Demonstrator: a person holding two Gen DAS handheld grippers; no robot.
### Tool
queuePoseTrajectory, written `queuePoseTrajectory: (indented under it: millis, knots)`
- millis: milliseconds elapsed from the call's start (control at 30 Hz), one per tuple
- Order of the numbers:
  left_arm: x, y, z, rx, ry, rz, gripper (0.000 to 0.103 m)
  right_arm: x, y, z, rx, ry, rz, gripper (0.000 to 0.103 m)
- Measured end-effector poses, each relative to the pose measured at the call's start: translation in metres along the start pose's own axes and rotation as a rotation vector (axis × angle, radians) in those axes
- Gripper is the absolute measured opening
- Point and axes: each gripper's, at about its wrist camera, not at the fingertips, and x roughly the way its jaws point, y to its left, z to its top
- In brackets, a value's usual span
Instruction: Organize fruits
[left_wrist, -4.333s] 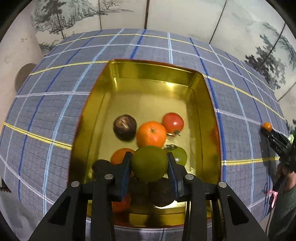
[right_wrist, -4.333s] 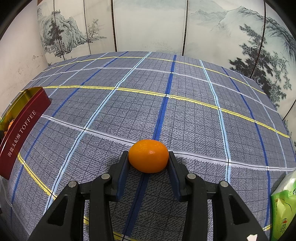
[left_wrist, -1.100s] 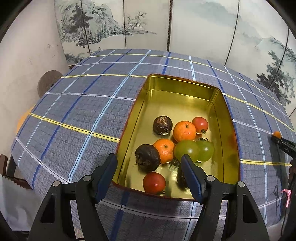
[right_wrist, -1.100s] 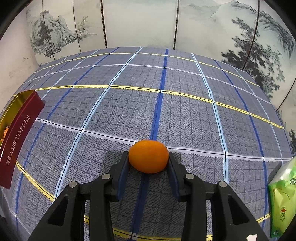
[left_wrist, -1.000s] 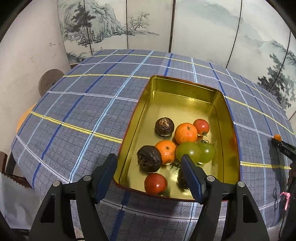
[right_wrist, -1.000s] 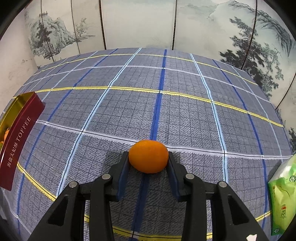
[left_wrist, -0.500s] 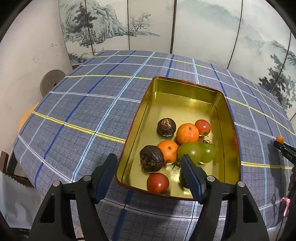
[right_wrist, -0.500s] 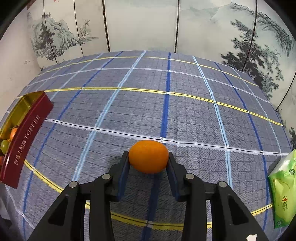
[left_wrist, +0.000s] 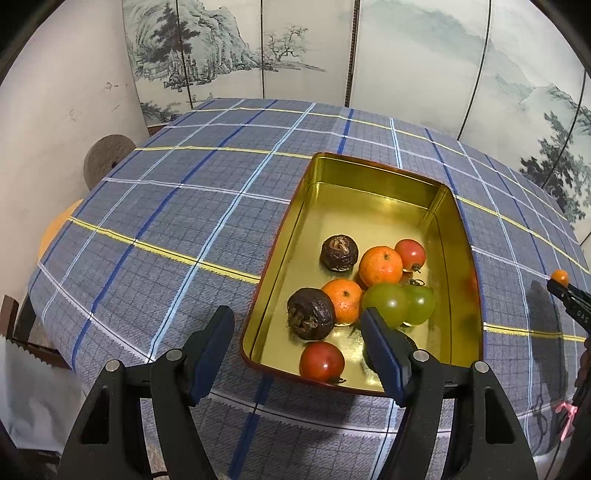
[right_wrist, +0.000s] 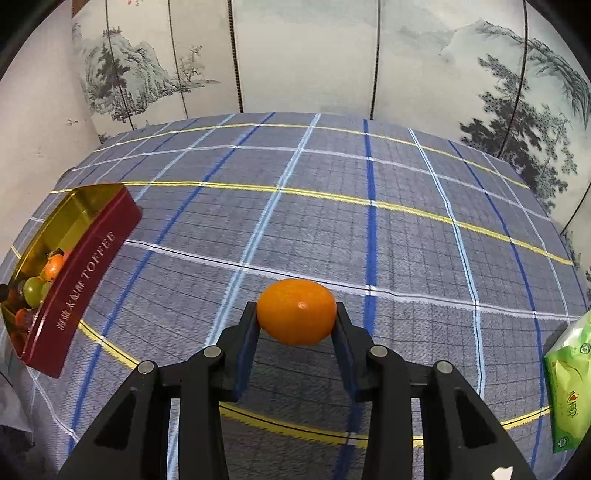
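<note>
- The small orange fruit (right_wrist: 296, 312) sat clamped between the jaws of the right gripper (right_wrist: 296, 325), the blue pads pressing its two sides. It was carried clear above the bench (right_wrist: 369, 229), which let it travel without rolling on the checked cloth.
- In the left wrist view the same fruit (left_wrist: 561, 276) showed at the far right edge, at the tip of the right gripper (left_wrist: 567, 291), to the right of the tin and apart from it.
- The toffee tin (right_wrist: 85, 273), red outside and gold inside, lay at the left of the right wrist view. Judging by the task, the fruit was meant to join the others there, so the right gripper had a stretch of open cloth to cross leftward.
- Inside the tin (left_wrist: 369, 177) the fruit was bunched at the near end: two dark wrinkled fruits (left_wrist: 338, 253), two mandarins (left_wrist: 380, 266), two red tomatoes (left_wrist: 322, 361) and two green fruits (left_wrist: 386, 304). Another dark thing lay partly hidden behind the left gripper's right finger. The far half stood bare, the likeliest room for a newcomer.
- The left gripper (left_wrist: 297, 350) hung over the tin's near left corner with its jaws apart and nothing between them. One finger was over the cloth, the other over the tin's near end.
- A green packet (right_wrist: 567, 384) lay at the right edge of the bench, well away from the tin and out of the way.
</note>
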Motion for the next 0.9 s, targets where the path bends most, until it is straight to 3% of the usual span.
queuePoseTrajectory:
  millis: [500,900]
  knots:
    - [0.0,0.0,-0.002,-0.001,0.006,-0.005,0.071,-0.019,0.051,0.014,-0.08,-0.058,0.084,0.036]
    - [0.004,0.002,-0.006,-0.008,0.016,0.003,0.071,-0.017,0.071,0.011,-0.106,-0.047,0.119,0.036]
